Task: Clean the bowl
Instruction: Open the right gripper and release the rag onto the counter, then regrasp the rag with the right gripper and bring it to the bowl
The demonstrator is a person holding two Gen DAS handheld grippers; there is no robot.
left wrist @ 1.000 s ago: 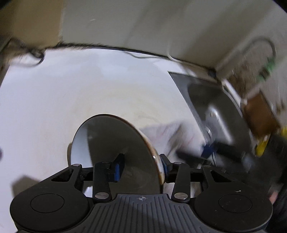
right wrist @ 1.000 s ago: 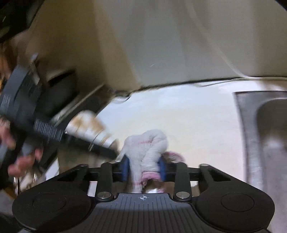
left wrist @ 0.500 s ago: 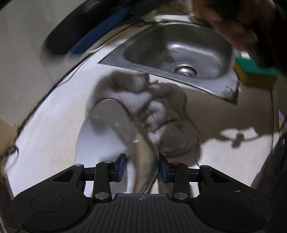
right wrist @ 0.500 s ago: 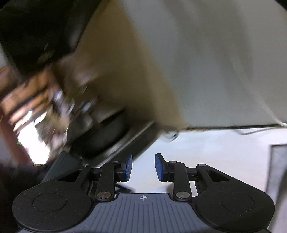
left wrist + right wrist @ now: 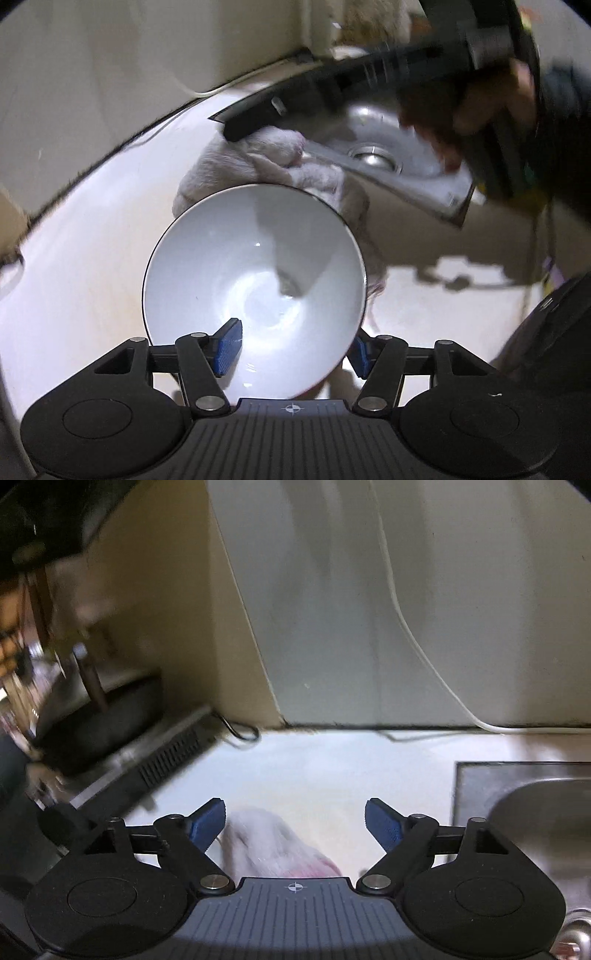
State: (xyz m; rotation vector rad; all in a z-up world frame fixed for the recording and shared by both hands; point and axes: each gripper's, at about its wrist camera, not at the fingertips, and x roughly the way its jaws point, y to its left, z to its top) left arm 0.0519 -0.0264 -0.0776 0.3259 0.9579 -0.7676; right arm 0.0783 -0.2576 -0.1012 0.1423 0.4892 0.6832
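Item: round white ceramic bowl (image 5: 255, 288), centre of the left wrist frame, upright on our pale desk (image 5: 74, 280). Our left gripper (image 5: 293, 349) has its jaws opening, straddling the near rim, pads apart from it. Crumpled white towel (image 5: 258, 162) lies behind the bowl, beside the steel sink (image 5: 406, 155). Our right gripper (image 5: 295, 821) has its jaws opening wide above that towel (image 5: 273, 845), holding nothing.

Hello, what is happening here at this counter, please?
A person with a gripper in each hand is cleaning a white bowl beside a steel sink. The left gripper has the bowl's rim between its jaws, which are opening, so the bowl rests upright on the counter. The right gripper is opening too, with nothing pressed between its pads; the white cloth lies on the counter below it, next to the bowl.
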